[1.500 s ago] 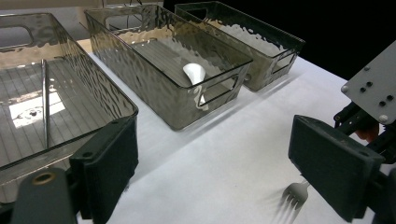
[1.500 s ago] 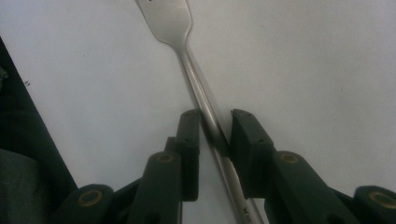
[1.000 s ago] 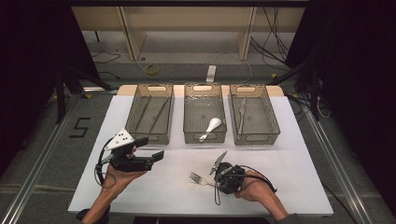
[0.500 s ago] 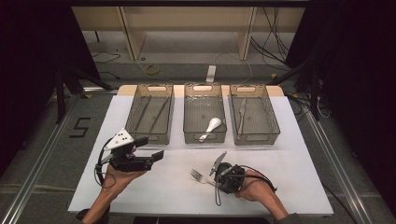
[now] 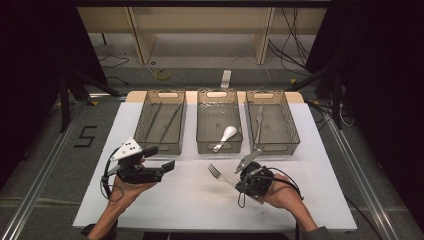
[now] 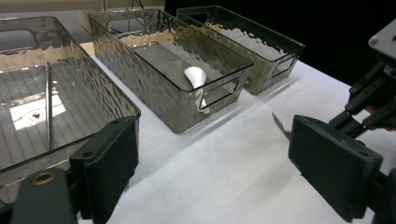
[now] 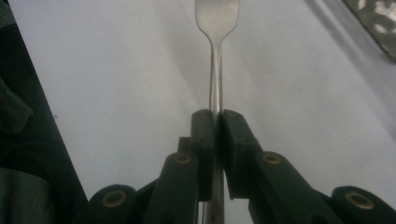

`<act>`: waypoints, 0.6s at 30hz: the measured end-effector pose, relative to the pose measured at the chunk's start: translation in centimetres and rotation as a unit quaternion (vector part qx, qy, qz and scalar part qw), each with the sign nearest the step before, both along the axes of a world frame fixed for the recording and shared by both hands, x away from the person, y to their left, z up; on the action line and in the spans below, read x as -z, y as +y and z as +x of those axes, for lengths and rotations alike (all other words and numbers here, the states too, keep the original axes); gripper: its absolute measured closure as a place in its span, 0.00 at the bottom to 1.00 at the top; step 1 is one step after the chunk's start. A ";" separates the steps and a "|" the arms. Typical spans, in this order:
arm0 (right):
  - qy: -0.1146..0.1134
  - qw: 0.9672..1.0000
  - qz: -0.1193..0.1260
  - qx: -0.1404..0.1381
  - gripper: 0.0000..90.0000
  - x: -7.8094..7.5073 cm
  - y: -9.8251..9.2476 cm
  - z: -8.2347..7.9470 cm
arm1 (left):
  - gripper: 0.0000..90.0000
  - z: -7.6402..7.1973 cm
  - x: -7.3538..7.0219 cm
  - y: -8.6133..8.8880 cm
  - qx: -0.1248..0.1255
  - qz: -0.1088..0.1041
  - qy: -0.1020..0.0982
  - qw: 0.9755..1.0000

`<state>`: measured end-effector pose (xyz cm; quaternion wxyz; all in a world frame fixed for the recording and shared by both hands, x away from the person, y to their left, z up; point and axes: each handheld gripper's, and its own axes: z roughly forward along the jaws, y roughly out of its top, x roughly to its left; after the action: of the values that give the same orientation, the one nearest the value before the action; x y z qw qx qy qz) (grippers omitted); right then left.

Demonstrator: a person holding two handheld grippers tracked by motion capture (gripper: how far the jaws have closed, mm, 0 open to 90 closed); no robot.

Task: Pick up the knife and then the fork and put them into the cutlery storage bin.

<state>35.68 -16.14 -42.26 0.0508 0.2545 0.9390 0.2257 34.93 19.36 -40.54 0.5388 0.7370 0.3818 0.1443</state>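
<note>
three clear bins in a row on white bench (image 5: pixel 310 200): left bin (image 5: pixel 161 121) w/ chopsticks (image 5: pixel 171 120), mid bin (image 5: pixel 218 120) w/ white spoon (image 5: pixel 226 136), right bin (image 5: pixel 271 120) w/ knife (image 5: pixel 259 117). right gripper (image 5: pixel 240 181) jaws clamped on fork (image 5: pixel 218 173) near mid bin; left gripper (image 5: pixel 161 159) jaws apart, empty.

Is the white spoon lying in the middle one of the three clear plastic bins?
Yes, the high view shows the white spoon lying inside the middle clear plastic bin, between the two other bins.

The right hand-held gripper (image 5: pixel 239 176) clamps a fork (image 5: pixel 220 175) near the tabletop's (image 5: pixel 320 200) front edge; the left hand-held gripper (image 5: pixel 162 159) gapes empty.
</note>
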 end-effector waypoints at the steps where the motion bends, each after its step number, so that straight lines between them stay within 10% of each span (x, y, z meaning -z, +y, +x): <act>1: 0.004 1.000 0.003 0.004 0.94 -0.2 -0.2 0.1 | 0.17 0.0 0.0 0.0 0.000 -0.001 0.000 1.000; 18: -0.042 0.993 0.081 0.080 0.94 -4.0 -3.9 4.4 | 0.17 0.0 0.0 0.1 0.000 -0.005 -0.003 1.000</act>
<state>40.12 -20.09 -38.31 0.0871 0.3223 0.8912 0.3071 34.92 19.41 -40.54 0.5438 0.7337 0.3810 0.1443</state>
